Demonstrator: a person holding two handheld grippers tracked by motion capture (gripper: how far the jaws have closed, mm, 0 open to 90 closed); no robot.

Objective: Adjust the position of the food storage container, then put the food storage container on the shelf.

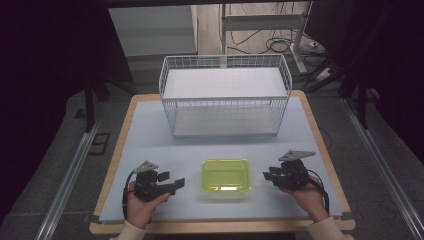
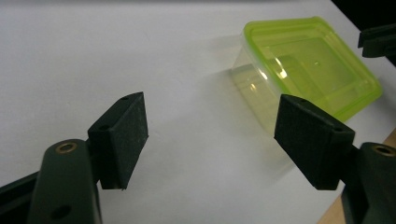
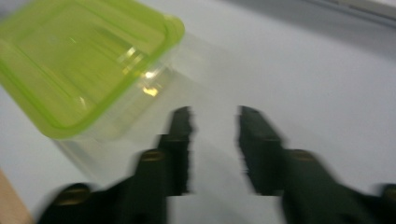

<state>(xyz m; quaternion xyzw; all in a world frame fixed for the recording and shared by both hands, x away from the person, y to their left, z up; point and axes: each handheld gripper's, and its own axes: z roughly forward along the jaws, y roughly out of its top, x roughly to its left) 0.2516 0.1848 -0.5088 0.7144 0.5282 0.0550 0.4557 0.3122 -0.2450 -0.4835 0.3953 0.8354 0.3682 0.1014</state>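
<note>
Two released hand-held grippers, left point(image 1: 176, 184) and right point(image 1: 268, 176), flank one lidded green container point(image 1: 225, 178).

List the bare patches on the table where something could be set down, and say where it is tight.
Free: the pale mat left of the white wire basket, the strip between that basket and the green-lidded clear plastic box, and the basket's own floor. Tight: the front edge, where the left gripper and right gripper flank the box.
</note>
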